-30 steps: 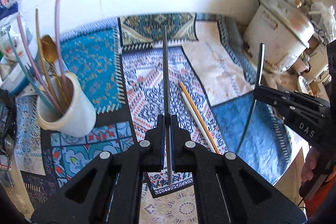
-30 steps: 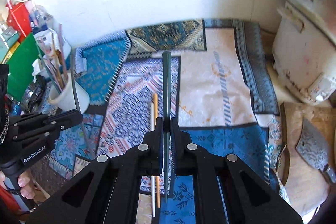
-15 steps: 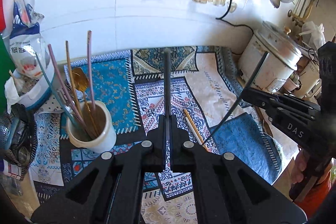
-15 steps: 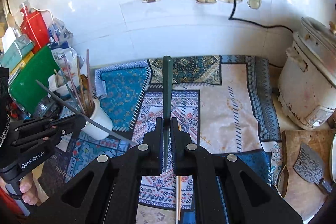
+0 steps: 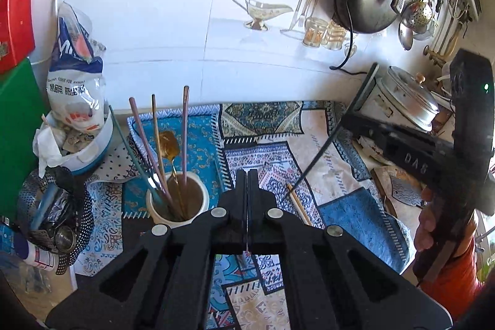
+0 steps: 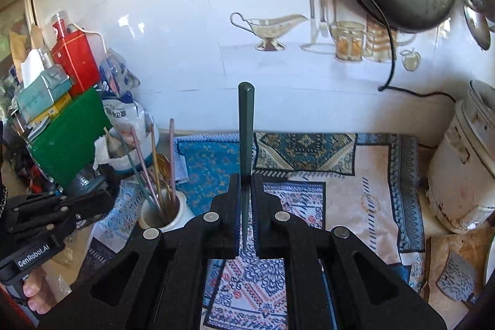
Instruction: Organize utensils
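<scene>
White tiled wall (image 6: 173,20) with printed tableware decals above a sunlit patterned mat (image 6: 355,175)

two matte black grippers, left gripper (image 5: 247,184) and right gripper (image 6: 246,190), with silver screws, white lettering, a green light, bare fingers (image 5: 425,225), red sleeve (image 5: 448,274).

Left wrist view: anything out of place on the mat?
Yes: a wooden chopstick lies loose on the patterned mat, right of the white cup where the other utensils stand upright. Nothing looks spilled or broken.
</scene>
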